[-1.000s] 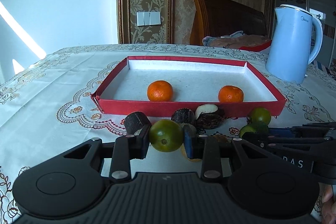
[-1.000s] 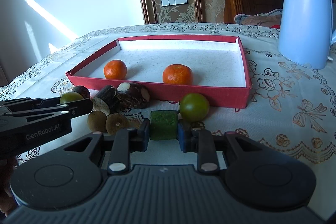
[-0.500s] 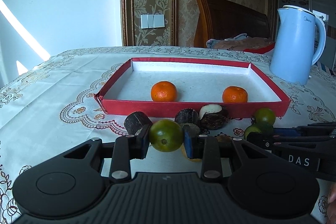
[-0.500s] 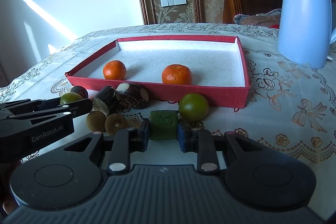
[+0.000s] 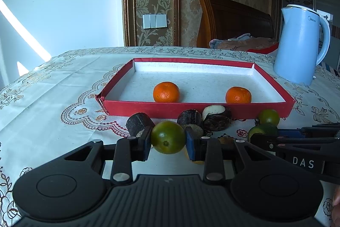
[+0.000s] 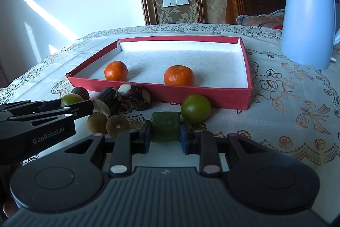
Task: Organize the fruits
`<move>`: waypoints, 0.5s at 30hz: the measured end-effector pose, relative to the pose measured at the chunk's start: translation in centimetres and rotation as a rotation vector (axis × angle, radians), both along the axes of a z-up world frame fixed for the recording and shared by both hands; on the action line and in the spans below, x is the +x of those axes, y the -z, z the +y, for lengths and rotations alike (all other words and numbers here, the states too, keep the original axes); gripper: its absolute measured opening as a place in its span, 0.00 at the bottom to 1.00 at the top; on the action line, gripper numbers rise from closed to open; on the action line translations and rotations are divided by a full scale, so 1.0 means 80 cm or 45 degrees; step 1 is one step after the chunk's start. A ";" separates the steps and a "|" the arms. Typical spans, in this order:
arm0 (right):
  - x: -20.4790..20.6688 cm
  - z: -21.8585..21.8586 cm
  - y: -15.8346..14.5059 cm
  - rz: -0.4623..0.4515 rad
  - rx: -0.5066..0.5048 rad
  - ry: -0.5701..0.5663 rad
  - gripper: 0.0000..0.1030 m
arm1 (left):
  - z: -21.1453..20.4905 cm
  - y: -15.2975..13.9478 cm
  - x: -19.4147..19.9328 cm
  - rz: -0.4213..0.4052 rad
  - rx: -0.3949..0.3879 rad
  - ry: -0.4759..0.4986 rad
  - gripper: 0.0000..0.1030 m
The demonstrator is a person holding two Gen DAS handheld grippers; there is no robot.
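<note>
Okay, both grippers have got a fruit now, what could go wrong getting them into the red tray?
1. The left gripper pinches a round green fruit by its sides only; it may roll or slip out when lifted.
2. The red tray has a raised front wall with dark pieces against it; a low carry could clip either.
3. The right gripper, shut on a green block, sits near the left one, so they might collide.

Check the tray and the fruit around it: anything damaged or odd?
Yes. The red tray has a split near-left corner, its wall flaring outward. Also, the right gripper is clamped on a green block with squared sides, unlike the round green fruit in the left gripper. Nothing is spilled.
</note>
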State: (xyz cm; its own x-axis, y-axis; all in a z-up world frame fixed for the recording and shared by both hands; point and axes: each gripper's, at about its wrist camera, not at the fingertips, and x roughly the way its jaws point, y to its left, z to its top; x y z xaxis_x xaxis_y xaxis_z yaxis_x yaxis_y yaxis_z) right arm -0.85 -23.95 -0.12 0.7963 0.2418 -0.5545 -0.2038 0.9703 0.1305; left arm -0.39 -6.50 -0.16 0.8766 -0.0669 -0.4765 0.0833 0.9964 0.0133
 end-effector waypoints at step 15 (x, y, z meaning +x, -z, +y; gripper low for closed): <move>-0.007 0.000 -0.005 -0.044 -0.003 0.010 0.25 | 0.001 -0.005 -0.010 -0.068 -0.003 0.008 0.31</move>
